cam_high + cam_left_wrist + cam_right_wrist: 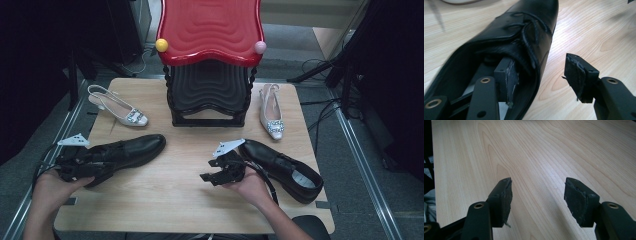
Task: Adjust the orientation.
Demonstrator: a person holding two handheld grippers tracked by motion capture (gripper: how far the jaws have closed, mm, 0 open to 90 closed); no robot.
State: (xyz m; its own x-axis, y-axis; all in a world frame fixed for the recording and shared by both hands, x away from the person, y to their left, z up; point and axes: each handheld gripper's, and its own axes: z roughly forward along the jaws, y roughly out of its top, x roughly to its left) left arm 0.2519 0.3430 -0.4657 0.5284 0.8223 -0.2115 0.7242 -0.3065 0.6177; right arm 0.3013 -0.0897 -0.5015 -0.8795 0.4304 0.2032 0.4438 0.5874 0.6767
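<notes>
The left tongs [539, 82] stand spread astride the side wall of the left black shoe [122, 151], one jaw inside its opening, one outside, not yet pinching. That shoe lies on the surface [185, 200], toe pointing away toward the rack [210, 65]. The right tongs [537, 200] hang spread and empty.

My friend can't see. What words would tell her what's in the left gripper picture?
The left gripper straddles the side wall of a black lace-up shoe: one jaw sits inside the shoe's opening, the other outside over the wooden table. The jaws stand wide open, not squeezing yet.
</notes>
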